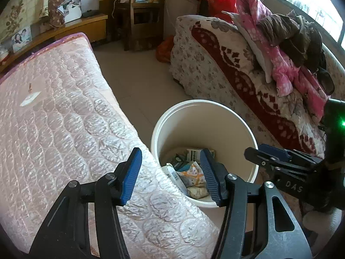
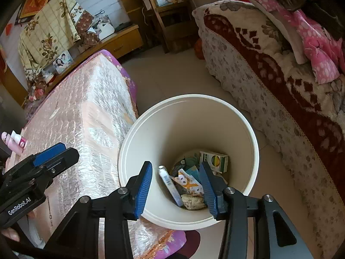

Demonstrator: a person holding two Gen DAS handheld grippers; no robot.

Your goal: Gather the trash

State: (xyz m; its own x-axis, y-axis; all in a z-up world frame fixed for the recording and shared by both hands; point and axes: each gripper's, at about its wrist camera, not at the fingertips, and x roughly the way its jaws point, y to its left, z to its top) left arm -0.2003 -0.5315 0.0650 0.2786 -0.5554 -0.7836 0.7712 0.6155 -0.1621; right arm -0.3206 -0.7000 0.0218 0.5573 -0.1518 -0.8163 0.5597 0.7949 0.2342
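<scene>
A cream round trash bin [image 2: 151,133] stands on the floor between the mattress and the sofa; it also shows in the left wrist view [image 1: 207,116]. Inside lie a green-and-white carton [image 2: 215,160], a white tube [image 2: 170,185], an orange-patterned wrapper [image 2: 189,184] and crumpled paper [image 2: 193,201]. My right gripper [image 2: 175,188] is open and empty, right above the bin's mouth. My left gripper [image 1: 170,174] is open and empty, over the mattress edge beside the bin. The right gripper shows in the left wrist view [image 1: 280,157], the left gripper in the right wrist view [image 2: 49,153]. A pink-and-white tube [image 2: 15,141] lies on the mattress at far left.
A quilted pink mattress [image 1: 64,129] fills the left side. A sofa with a floral red-and-cream cover [image 1: 226,69] and piled clothes [image 1: 286,49] is on the right. Tiled floor [image 1: 138,82] runs between them. A wooden shelf [image 1: 142,10] and a low cabinet [image 1: 86,26] stand at the back.
</scene>
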